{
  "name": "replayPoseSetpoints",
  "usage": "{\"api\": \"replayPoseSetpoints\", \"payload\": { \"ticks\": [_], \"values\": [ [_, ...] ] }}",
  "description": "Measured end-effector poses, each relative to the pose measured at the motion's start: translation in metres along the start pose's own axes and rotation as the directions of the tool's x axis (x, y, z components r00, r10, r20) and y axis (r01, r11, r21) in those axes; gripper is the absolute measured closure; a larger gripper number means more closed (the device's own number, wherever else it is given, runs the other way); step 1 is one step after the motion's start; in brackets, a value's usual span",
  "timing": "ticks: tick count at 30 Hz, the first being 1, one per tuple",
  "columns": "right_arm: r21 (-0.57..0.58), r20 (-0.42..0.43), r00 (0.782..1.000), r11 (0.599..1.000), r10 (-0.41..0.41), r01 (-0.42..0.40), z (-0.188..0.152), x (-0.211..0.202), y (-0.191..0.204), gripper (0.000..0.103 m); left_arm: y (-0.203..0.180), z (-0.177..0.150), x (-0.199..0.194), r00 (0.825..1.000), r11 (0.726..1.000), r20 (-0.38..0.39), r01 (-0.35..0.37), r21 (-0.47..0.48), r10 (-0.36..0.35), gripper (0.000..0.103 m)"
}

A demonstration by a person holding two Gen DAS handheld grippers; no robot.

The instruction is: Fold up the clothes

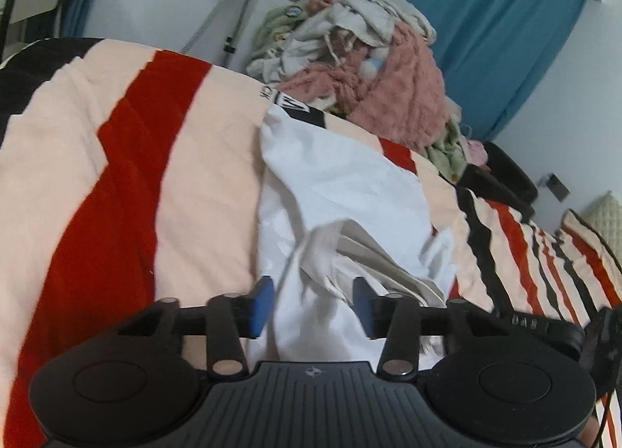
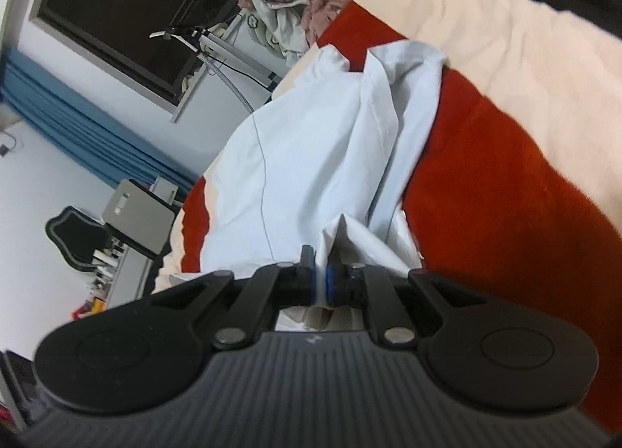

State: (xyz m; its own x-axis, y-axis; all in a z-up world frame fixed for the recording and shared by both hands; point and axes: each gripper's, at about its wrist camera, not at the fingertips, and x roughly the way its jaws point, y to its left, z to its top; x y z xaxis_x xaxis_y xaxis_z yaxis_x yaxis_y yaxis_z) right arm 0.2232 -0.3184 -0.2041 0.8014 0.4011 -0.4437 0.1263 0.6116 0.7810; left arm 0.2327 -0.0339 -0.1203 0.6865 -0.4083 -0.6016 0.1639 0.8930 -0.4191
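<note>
Right gripper (image 2: 319, 280): fingers (image 2: 308, 273) pressed together on an edge of the white garment (image 2: 311, 152), cloth pinched between the blue pads. Left gripper (image 1: 313, 306): fingers (image 1: 262, 302) wide apart, garment (image 1: 342, 191) bunched between them, not clamped. Garment lies crumpled on the bed w/ striped blanket (image 1: 128, 160). Behind it, a pile of clothes (image 1: 361, 59) near the blue curtain (image 1: 486, 13).

The garment (image 1: 342, 191) is smeared with motion blur near the left gripper (image 1: 313, 306), its lower part hidden behind the gripper body. In the right view its pinched edge vanishes between the pads (image 2: 309, 277) — the quilt (image 2: 505, 160) runs off-frame.
</note>
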Motion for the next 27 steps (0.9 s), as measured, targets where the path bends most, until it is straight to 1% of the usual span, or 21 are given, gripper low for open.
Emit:
{"api": "replayPoseSetpoints", "payload": {
  "ticks": [1,2,3,4,5,6,7,9,11,14,15,16,18,19,21,22,23,24,25,26,27],
  "values": [
    [0.012,-0.005,1.000,1.000,0.012,-0.012,0.001,-0.002,-0.001,0.089,-0.002,-0.003,-0.002,1.000,1.000,-0.009,0.003,0.009,-0.003,0.051],
    [0.024,-0.009,1.000,0.999,0.025,-0.025,0.001,-0.004,-0.002,0.081,-0.004,-0.006,-0.005,1.000,1.000,-0.017,0.005,0.018,-0.005,0.048],
    [0.032,-0.010,0.999,0.999,0.042,-0.042,0.001,-0.007,-0.002,0.068,-0.006,-0.009,-0.009,1.000,1.000,-0.022,0.003,0.029,-0.002,0.047],
    [0.039,-0.011,0.998,0.997,0.061,-0.061,0.000,-0.010,-0.001,0.062,-0.008,-0.013,-0.013,1.000,0.999,-0.027,0.001,0.039,0.000,0.047],
    [0.046,-0.012,0.997,0.996,0.080,-0.080,0.000,-0.013,0.000,0.048,-0.011,-0.016,-0.017,0.999,0.999,-0.032,-0.001,0.051,0.002,0.046],
    [0.039,-0.011,0.995,0.995,0.095,-0.094,-0.001,-0.016,0.003,0.037,-0.013,-0.020,-0.020,0.999,0.998,-0.035,-0.004,0.066,0.007,0.046],
    [0.012,-0.007,0.995,0.995,0.099,-0.099,-0.003,-0.021,0.008,0.036,-0.016,-0.023,-0.023,0.999,0.997,-0.038,-0.008,0.081,0.011,0.045],
    [-0.067,0.010,0.998,0.996,0.068,-0.067,-0.009,-0.033,0.020,0.036,-0.021,-0.030,-0.028,0.999,0.995,-0.044,-0.018,0.103,0.023,0.045],
    [-0.178,0.052,0.998,0.984,0.020,-0.011,-0.017,-0.049,0.034,0.037,-0.024,-0.036,-0.032,0.998,0.995,-0.061,-0.023,0.098,0.029,0.045],
    [-0.338,0.107,0.991,0.934,-0.082,0.114,-0.033,-0.073,0.050,0.038,-0.020,-0.044,-0.030,0.992,0.999,-0.124,-0.027,0.042,0.033,0.044],
    [-0.367,0.123,0.985,0.917,-0.118,0.156,-0.037,-0.079,0.052,0.041,-0.017,-0.047,-0.028,0.988,0.999,-0.150,-0.032,0.013,0.033,0.044],
    [-0.379,0.131,0.981,0.907,-0.142,0.182,-0.040,-0.082,0.052,0.041,-0.014,-0.049,-0.026,0.985,0.999,-0.173,-0.034,-0.014,0.032,0.044],
    [-0.378,0.122,0.974,0.898,-0.192,0.225,-0.043,-0.082,0.044,0.041,-0.009,-0.052,-0.025,0.983,0.999,-0.182,-0.018,-0.048,0.009,0.044],
    [-0.371,0.110,0.970,0.896,-0.217,0.243,-0.044,-0.079,0.040,0.042,-0.009,-0.052,-0.027,0.985,0.998,-0.174,-0.014,-0.057,0.004,0.046],
    [-0.352,0.087,0.965,0.898,-0.248,0.263,-0.046,-0.073,0.032,0.050,-0.010,-0.055,-0.028,0.986,0.998,-0.165,-0.007,-0.063,-0.004,0.052],
    [-0.344,0.074,0.963,0.900,-0.258,0.268,-0.049,-0.070,0.029,0.053,-0.012,-0.056,-0.028,0.987,0.999,-0.163,-0.005,-0.050,-0.003,0.059],
    [-0.335,0.058,0.962,0.903,-0.265,0.269,-0.051,-0.068,0.026,0.060,-0.014,-0.058,-0.028,0.987,0.999,-0.160,-0.005,-0.035,-0.001,0.068],
    [-0.332,0.046,0.962,0.904,-0.269,0.269,-0.053,-0.065,0.025,0.066,-0.016,-0.060,-0.028,0.989,1.000,-0.151,-0.014,-0.015,0.012,0.073],
    [-0.330,0.036,0.962,0.905,-0.272,0.268,-0.056,-0.062,0.025,0.069,-0.018,-0.060,-0.029,0.990,1.000,-0.139,-0.022,-0.001,0.022,0.084],
    [-0.335,0.038,0.961,0.903,-0.273,0.270,-0.059,-0.061,0.025,0.076,-0.018,-0.060,-0.031,0.992,1.000,-0.126,-0.024,0.004,0.025,0.095],
    [-0.350,0.049,0.960,0.895,-0.277,0.276,-0.061,-0.062,0.028,0.082,-0.019,-0.060,-0.033,0.993,1.000,-0.112,-0.025,0.007,0.026,0.096]
  ]
}}
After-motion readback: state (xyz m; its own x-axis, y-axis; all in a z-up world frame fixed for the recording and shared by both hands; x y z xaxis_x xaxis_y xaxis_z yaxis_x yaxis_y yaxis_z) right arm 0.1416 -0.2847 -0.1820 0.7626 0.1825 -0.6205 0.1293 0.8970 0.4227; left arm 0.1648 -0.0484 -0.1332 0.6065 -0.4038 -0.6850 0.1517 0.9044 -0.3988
